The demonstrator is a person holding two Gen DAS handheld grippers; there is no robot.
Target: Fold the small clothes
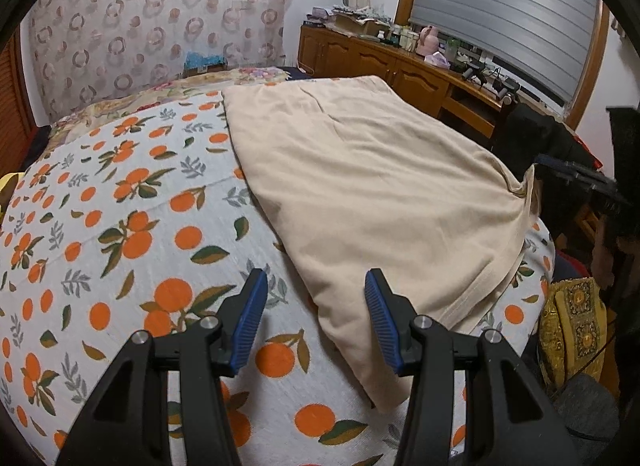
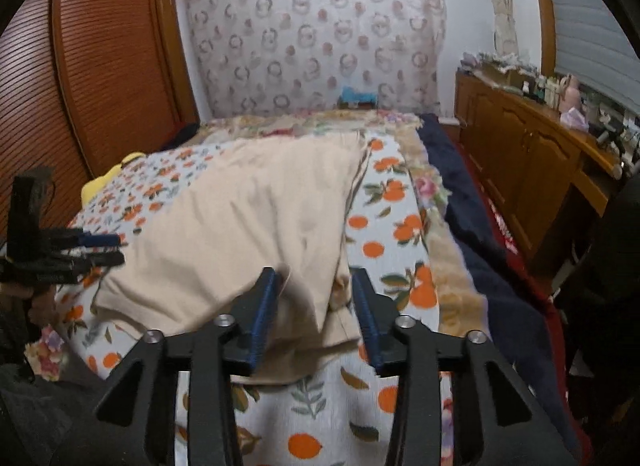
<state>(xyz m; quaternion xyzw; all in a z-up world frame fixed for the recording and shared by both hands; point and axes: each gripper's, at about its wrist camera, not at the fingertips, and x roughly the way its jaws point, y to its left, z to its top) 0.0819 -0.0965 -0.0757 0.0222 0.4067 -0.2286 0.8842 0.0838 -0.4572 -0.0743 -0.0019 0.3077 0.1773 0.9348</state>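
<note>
One folded beige cotton garment [image 1: 372, 185] lies on orange-print white bedspread [image 1: 120, 225]. Two grippers: left gripper [image 1: 316, 320] released; right gripper [image 2: 316, 316] released, straddling garment's corner.

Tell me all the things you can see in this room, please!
beige garment: one, cream-beige, lying folded on the bed
orange-print blanket: one, white with oranges and leaves, spread under the garment
floral blanket: one, beige with pink flowers, under the orange-print one
navy cover: one, dark blue, along the bed edge by the cabinets
patterned hanging: one, pale with pink rings, on the wall behind the bed
louvred wardrobe: one, reddish-brown wood, beside the bed
wooden cabinets: one row, brown, under the window, top cluttered with small items
yellow item: one, mostly hidden at the bed's far edge
left gripper: black with blue pads, open, over the garment's near corner
right gripper: black with blue pads, open, around a garment edge
</note>
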